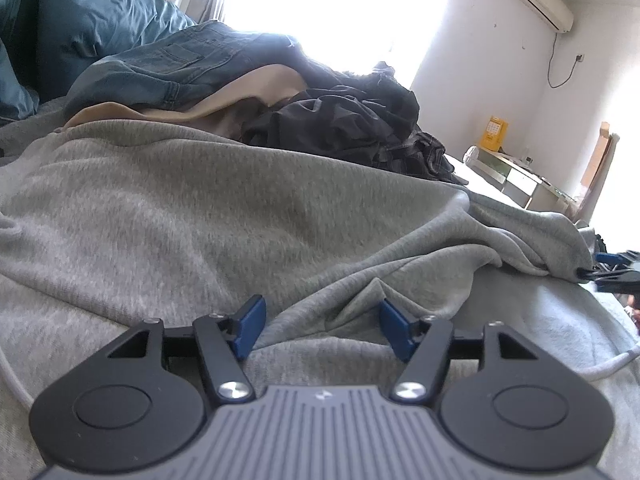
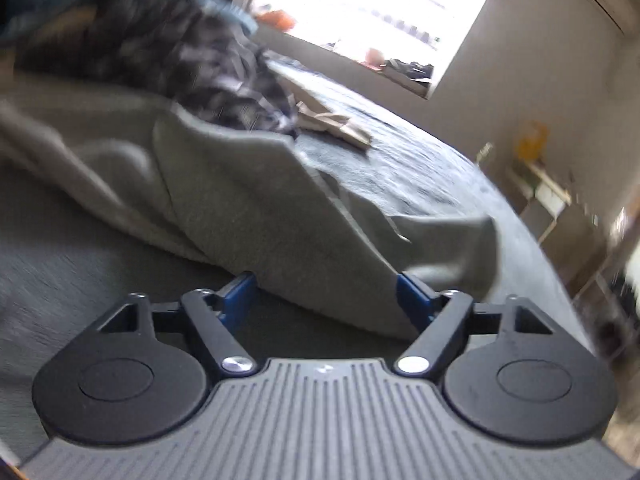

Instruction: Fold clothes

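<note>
We hold both tongs, left [image 1: 320, 330] and right [image 2: 326, 304], released over the soft grey fleece sweatshirt [image 1: 208, 216] on the bed; each should pinch one edge cleanly.

We see a grey sweatshirt [image 1: 208, 208] of soft, matt, fleecy knit beside faded denim jeans [image 1: 168, 64] and a crumpled dark cloth [image 1: 344, 120]. The left gripper [image 1: 322, 326] is matt black plastic with blue pads and shiny metal screws.

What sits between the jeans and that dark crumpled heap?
A tan garment lies between the jeans and the dark heap; the left wrist view shows it.
</note>
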The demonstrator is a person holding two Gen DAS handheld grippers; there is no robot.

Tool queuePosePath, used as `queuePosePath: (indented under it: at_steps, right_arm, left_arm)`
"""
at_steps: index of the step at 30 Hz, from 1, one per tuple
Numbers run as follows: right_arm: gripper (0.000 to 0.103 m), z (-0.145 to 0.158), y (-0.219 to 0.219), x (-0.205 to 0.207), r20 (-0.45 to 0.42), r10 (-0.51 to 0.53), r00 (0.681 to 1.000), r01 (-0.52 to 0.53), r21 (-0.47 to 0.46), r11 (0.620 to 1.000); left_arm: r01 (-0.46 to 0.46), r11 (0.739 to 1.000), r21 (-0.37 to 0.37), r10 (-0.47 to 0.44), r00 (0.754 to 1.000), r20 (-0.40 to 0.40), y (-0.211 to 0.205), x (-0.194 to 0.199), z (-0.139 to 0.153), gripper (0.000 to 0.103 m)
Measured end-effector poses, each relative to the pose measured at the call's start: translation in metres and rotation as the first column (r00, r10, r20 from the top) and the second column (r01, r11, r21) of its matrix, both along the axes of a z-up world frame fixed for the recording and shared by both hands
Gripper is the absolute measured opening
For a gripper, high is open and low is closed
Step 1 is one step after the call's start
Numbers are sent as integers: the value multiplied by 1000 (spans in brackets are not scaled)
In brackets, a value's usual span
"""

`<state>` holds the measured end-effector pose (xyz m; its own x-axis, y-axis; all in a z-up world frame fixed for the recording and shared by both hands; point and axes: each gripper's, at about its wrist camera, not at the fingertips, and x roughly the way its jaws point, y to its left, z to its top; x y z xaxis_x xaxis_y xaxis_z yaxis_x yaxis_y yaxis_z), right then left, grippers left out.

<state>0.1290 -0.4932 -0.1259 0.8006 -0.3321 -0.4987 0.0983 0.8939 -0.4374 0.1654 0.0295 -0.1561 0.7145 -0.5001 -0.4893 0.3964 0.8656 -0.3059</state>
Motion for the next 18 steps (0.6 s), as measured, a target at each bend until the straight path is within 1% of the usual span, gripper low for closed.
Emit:
queuePosePath:
  at_steps: [2, 4, 5, 6, 7, 8, 10, 11, 13, 14, 16, 18]
  right_arm:
    - [78, -11, -5, 19, -22, -28, 999, 27, -51, 998]
    - [75, -18, -10, 32, -37, -46, 998, 43, -75, 996]
    - [61, -20, -14, 35, -41, -50, 998, 47, -74, 996]
    - [32, -19, -17, 36, -38, -52, 998, 49, -58, 997]
    - [18, -15, -20, 36, -30, -56, 998, 55, -32, 998]
    - [9, -11, -23, 34, -18, -59, 998, 59, -9, 998]
    - [6, 1, -27, 26, 31, -54, 998, 54, 16, 998]
    - [6, 9, -28, 24, 52, -50, 997, 49, 15, 999]
    - [6, 25, -30, 22, 89, -46, 995, 45, 9, 999]
    - [6, 33, -31, 24, 107, -45, 993, 44, 6, 999]
    - [6, 48, -33, 38, 132, -48, 990, 49, -2, 999]
    - [6, 59, -40, 61, 155, -63, 986, 64, -6, 998]
  left_arm:
    - [-18, 1000, 20, 18, 999, 35, -3, -5, 9, 65]
    - [-14, 1000, 17, 13, 996, 86, -8, -10, 21, 68]
    - [-4, 1000, 23, 2, 994, 107, -13, -12, 27, 69]
    - [15, 999, 49, -21, 992, 122, -23, -12, 33, 72]
    - [40, 995, 93, -52, 989, 135, -36, -11, 38, 72]
    - [64, 987, 144, -87, 984, 155, -51, -11, 41, 72]
    - [108, 963, 245, -160, 966, 201, -82, -13, 45, 72]
    - [131, 950, 283, -197, 956, 218, -97, -13, 46, 72]
    - [173, 933, 315, -252, 941, 228, -118, -12, 42, 72]
    - [183, 926, 330, -266, 937, 228, -125, -11, 40, 72]
    - [178, 916, 359, -268, 938, 219, -135, -9, 34, 72]
    - [178, 913, 366, -263, 944, 198, -135, -7, 29, 72]
